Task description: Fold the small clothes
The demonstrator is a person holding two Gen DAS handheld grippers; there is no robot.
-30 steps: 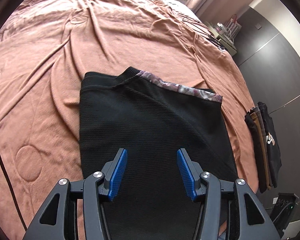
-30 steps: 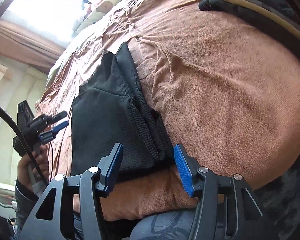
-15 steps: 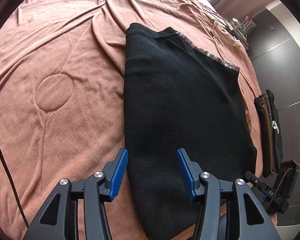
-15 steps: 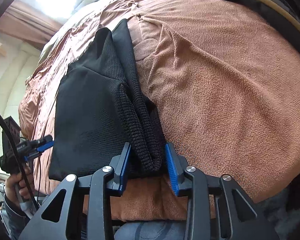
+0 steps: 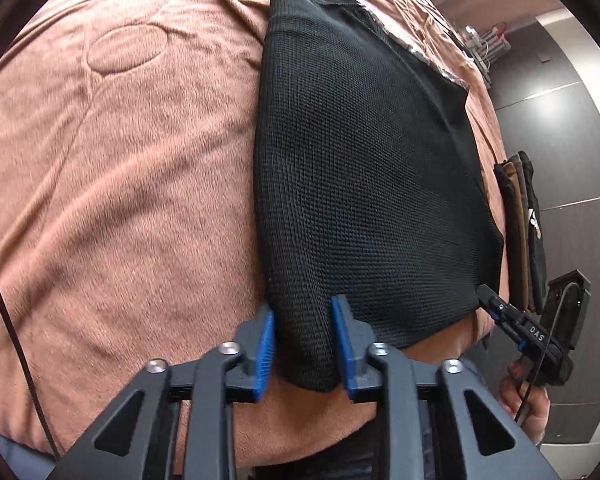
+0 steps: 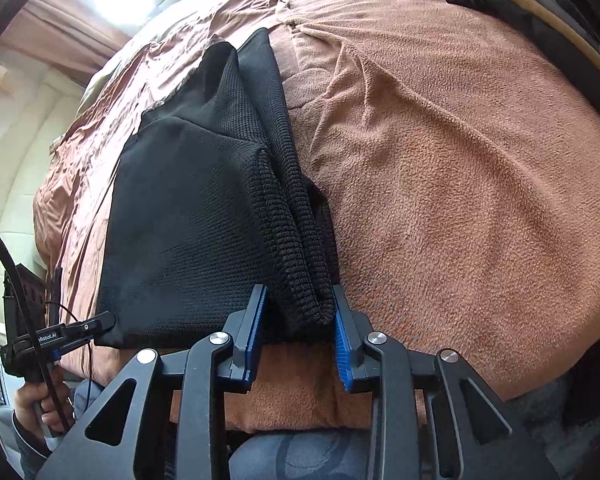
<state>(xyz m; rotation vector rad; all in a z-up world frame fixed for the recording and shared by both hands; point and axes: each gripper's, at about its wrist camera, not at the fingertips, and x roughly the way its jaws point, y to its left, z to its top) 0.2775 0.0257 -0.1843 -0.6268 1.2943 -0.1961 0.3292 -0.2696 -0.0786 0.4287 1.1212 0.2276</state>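
Since a second ago, we are bringing our left gripper [image 5: 302, 338] off the middle of the black garment [image 5: 364, 168] and down to its near left corner, and our right gripper [image 6: 296, 332] has narrowed from a wide gap around the ribbed hem.

We are closing the left jaws, with the garment's near corner between the blue pads, which are pressing on the fabric. We are also closing the right jaws on the bunched ribbed edge [image 6: 300, 240] at the near right corner, and the pads are squeezing that thick fold from both sides.

We are seeing the garment lying flat on the brown blanket [image 5: 112, 184] covering the bed, near its front edge. We are also noticing a stack of folded clothes [image 5: 520, 224] sitting beside the garment at the bed's right edge.
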